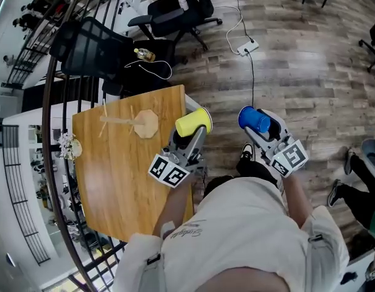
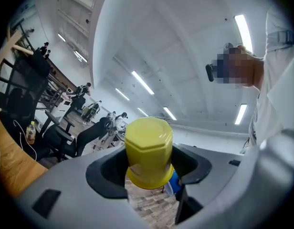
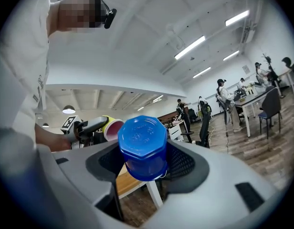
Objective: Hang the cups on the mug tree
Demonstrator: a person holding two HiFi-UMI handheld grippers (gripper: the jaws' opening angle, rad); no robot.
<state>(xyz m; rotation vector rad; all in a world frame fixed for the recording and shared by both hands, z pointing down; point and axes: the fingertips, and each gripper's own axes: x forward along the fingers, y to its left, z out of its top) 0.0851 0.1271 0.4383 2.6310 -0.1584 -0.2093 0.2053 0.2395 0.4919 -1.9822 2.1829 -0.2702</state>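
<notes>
Left tongs (image 1: 191,137) clamp the yellow cup (image 1: 193,121), right tongs (image 1: 266,131) clamp the blue cup (image 1: 254,118).

Two cups, a yellow cup (image 1: 193,121) and a blue cup (image 1: 254,119), two grippers, the left gripper (image 1: 192,134) and the right gripper (image 1: 264,130), one mug tree (image 1: 145,123), one table (image 1: 114,181), one bottle (image 1: 145,55)

Wood worktop (image 1: 114,181) at centre-left. Beyond it, black office chairs (image 1: 175,14) w/ a small bottle (image 1: 145,55) lying among them. White power strip (image 1: 249,45) + cable (image 1: 236,17) on plank floor (image 1: 315,78). Curved black railing (image 1: 49,120) at left. Strip lights (image 2: 142,82) overhead.
</notes>
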